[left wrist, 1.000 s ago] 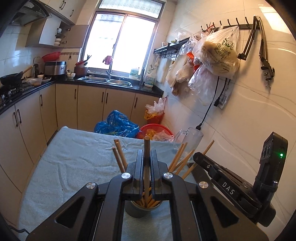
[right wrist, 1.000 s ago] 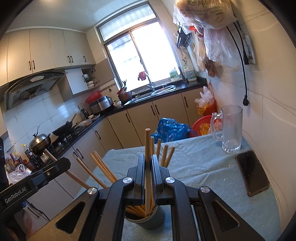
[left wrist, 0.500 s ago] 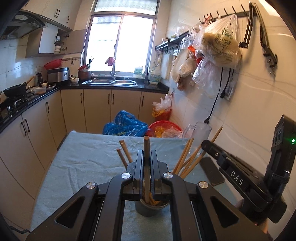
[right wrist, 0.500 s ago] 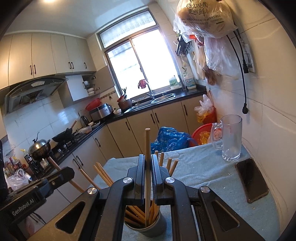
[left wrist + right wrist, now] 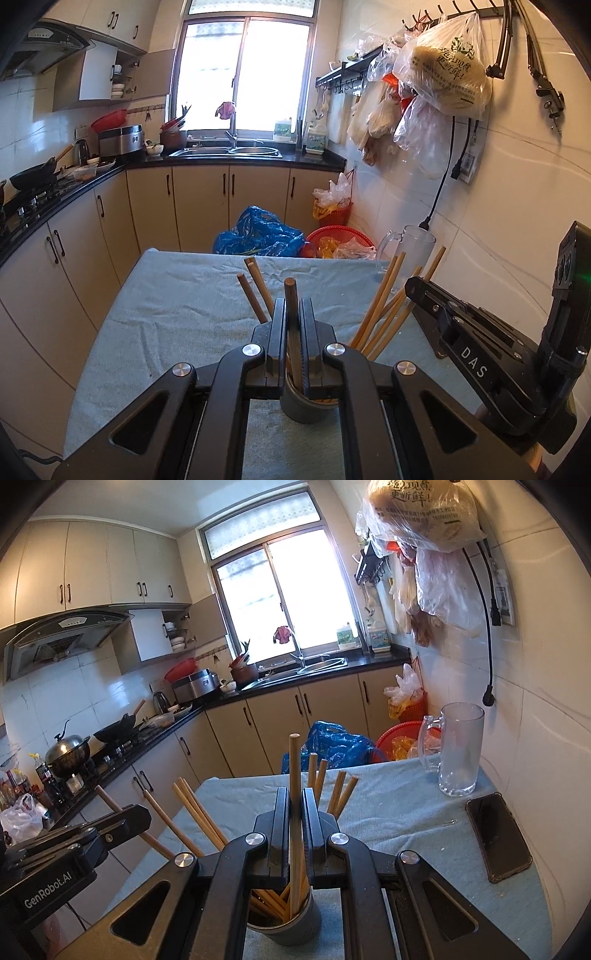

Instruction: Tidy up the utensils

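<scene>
Kitchen table [image 5: 406, 812]: each hand-held gripper [image 5: 293, 325] [image 5: 295, 812] pinches chopstick [image 5: 290, 295] [image 5: 294, 760] above cup [image 5: 284, 926].

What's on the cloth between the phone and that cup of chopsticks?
Only bare blue cloth, apart from a few tiny specks near the phone; the right wrist view shows nothing else before the chopstick cup.

We count one grey cup [image 5: 284, 919] on the table, holding about ten wooden chopsticks [image 5: 201, 818]; the exact number is hard to tell where they cross. We see one glass mug [image 5: 460, 749], one dark phone [image 5: 496, 840], two black grippers, one blue bag [image 5: 258, 236] and two red baskets [image 5: 341, 236].
</scene>
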`<act>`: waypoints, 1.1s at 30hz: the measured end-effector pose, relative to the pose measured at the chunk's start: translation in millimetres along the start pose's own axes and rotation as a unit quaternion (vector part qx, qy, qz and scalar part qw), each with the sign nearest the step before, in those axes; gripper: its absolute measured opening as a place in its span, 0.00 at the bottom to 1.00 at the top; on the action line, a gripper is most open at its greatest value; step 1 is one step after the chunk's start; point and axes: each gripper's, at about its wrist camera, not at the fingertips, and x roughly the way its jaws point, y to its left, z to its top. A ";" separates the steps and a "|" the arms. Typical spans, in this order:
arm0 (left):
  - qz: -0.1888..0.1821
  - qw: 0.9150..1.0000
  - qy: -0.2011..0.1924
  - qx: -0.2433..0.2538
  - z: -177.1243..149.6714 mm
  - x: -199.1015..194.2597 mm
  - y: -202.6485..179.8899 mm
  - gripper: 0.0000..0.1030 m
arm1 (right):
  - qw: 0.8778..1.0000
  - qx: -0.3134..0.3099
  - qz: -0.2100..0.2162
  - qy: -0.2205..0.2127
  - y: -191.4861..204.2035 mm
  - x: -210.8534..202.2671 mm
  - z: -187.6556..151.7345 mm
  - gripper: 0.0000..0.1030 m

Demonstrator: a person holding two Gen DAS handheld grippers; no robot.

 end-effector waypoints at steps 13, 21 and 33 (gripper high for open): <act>0.002 1.000 0.014 0.001 -9.8 6.7 0.2 0.06 | 1.000 0.002 0.003 0.020 -2.1 9.0 -13.1 0.07; 0.007 1.000 0.020 0.001 -16.8 10.7 1.3 0.06 | 1.000 0.003 0.002 0.027 -4.6 11.7 -17.5 0.07; 0.007 1.000 0.022 -0.001 -17.2 11.7 1.5 0.06 | 1.000 0.002 0.001 0.027 -5.4 12.0 -17.3 0.07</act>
